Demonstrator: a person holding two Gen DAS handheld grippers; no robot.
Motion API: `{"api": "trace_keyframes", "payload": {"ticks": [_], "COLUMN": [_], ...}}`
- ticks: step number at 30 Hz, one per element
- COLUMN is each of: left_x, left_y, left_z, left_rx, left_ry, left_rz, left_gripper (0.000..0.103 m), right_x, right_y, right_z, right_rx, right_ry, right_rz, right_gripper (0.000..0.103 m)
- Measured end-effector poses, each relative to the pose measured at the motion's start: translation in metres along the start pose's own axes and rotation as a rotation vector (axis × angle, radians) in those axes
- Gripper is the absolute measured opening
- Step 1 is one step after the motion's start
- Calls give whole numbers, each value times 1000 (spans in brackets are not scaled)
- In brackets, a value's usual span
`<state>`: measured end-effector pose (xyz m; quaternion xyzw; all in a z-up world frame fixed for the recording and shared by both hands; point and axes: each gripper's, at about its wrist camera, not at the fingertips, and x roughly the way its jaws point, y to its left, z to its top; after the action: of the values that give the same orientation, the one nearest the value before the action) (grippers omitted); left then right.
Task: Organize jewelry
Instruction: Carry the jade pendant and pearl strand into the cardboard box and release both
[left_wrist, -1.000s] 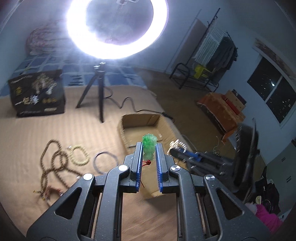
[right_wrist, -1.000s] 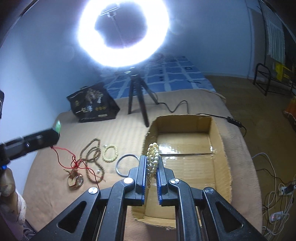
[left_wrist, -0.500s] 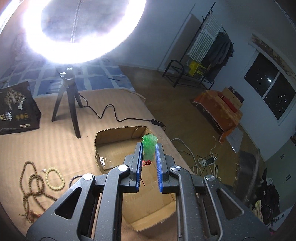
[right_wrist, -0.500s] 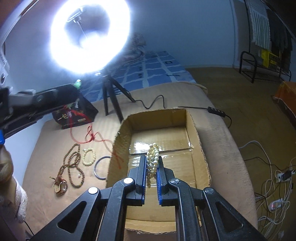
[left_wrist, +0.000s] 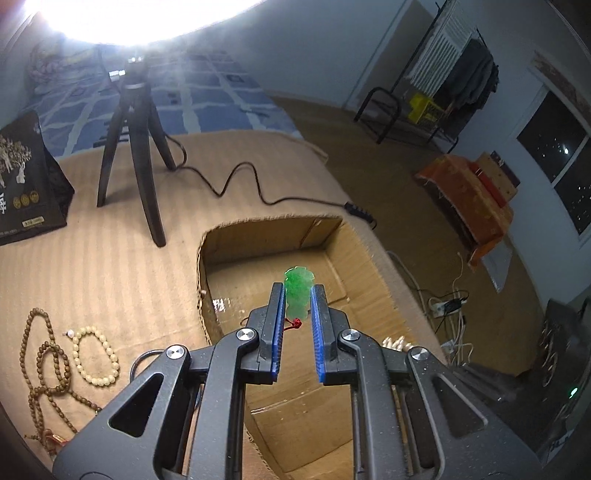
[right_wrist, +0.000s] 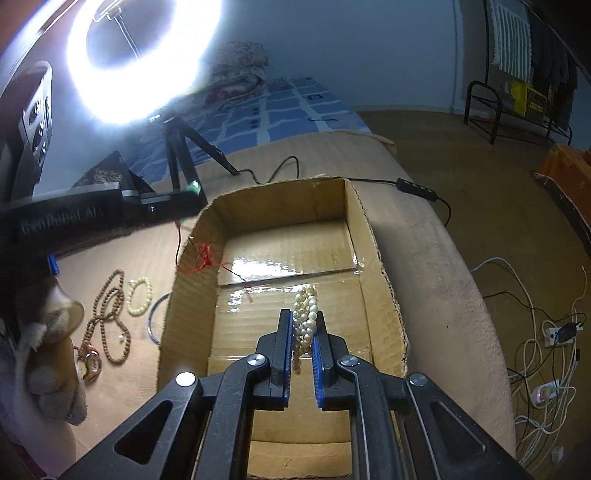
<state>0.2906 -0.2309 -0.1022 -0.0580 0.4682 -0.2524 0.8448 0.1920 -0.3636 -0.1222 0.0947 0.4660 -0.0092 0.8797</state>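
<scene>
My left gripper (left_wrist: 297, 291) is shut on a green jade pendant (left_wrist: 298, 291), held above the open cardboard box (left_wrist: 258, 232). Its red cord (right_wrist: 201, 258) trails down over the box's left wall, as the right wrist view shows. My right gripper (right_wrist: 303, 317) is shut on a bunch of white pearl strands (right_wrist: 305, 314) over the box floor (right_wrist: 280, 321). On the tan blanket left of the box lie a brown bead necklace (left_wrist: 44, 365), a cream bead bracelet (left_wrist: 96, 354), a thin metal bangle (right_wrist: 153, 321) and a gold watch (right_wrist: 90, 363).
A ring light on a black tripod (left_wrist: 135, 147) stands behind the box, its cable (left_wrist: 236, 181) running to the right. A black gift bag (left_wrist: 26, 181) sits at far left. A person's hand in a fuzzy sleeve (right_wrist: 40, 354) holds the left tool. Power strips and cables (right_wrist: 554, 332) lie on the floor.
Both grippers have come lower over the box. The left one swung right from the bead pile to above the box, and its red cord now drapes into the box.
</scene>
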Motion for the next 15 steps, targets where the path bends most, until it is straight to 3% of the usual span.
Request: {"api": "trace_keyframes", "payload": {"ticks": [12, 14, 15], "left_x": [10, 8, 7], "left_y": [12, 13, 14], "left_z": [-15, -15, -15], "left_rx": [-11, -12, -15], "left_ry": [29, 28, 30], "left_rz": [33, 35, 35], "left_gripper": [12, 12, 12], "right_x": [8, 8, 7], "right_y": [2, 4, 5], "right_z": [0, 0, 1], "right_rx": [-5, -8, -9], "right_ry": [18, 16, 13], "right_rz": [-10, -12, -13], "right_gripper": [8, 12, 24]}}
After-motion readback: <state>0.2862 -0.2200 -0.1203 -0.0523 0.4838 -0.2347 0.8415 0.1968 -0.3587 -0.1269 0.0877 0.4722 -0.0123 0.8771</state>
